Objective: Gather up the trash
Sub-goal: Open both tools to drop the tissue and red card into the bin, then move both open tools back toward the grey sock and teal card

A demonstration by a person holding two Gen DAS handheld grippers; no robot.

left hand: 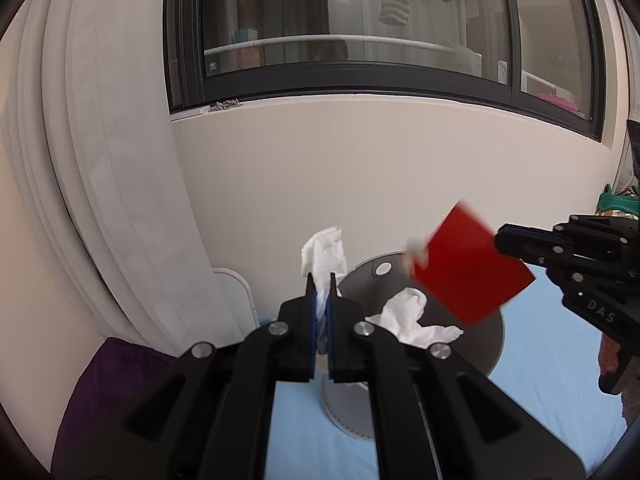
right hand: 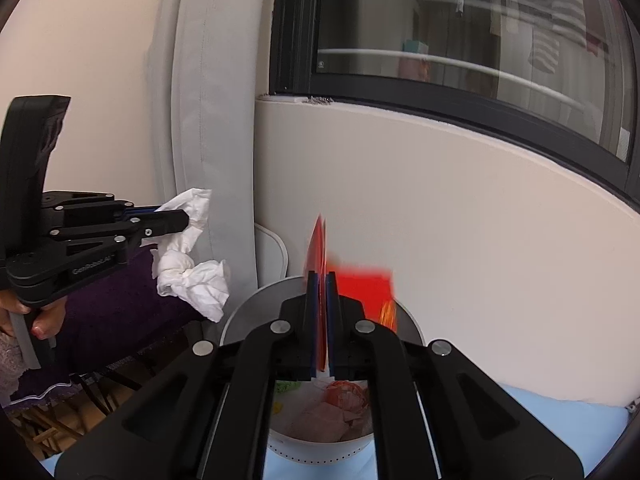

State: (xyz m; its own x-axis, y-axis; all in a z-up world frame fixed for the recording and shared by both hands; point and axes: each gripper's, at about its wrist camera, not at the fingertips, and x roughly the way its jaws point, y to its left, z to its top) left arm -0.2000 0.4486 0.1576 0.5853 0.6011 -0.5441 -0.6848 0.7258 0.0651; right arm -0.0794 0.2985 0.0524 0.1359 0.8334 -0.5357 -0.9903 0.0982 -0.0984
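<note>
My left gripper (left hand: 320,280) is shut on a crumpled white tissue (left hand: 325,250), and more of the tissue hangs off to the right (left hand: 408,316). It hovers over a round bin whose grey lid (left hand: 374,280) stands up. From the right, my right gripper (left hand: 500,240) holds a blurred red packet (left hand: 472,268) above the bin. In the right wrist view the right gripper (right hand: 320,280) is shut on the red packet (right hand: 317,246) directly over the open white bin (right hand: 320,456), which has pink and green trash inside. The left gripper (right hand: 178,216) holds the tissue (right hand: 192,276) at the left.
A white curtain (left hand: 100,160) hangs at the left beside a dark-framed window (left hand: 340,40). A purple cloth (left hand: 108,380) lies lower left, and the bin stands on a light blue surface (left hand: 552,368). A white rounded object (right hand: 272,252) stands behind the bin against the wall.
</note>
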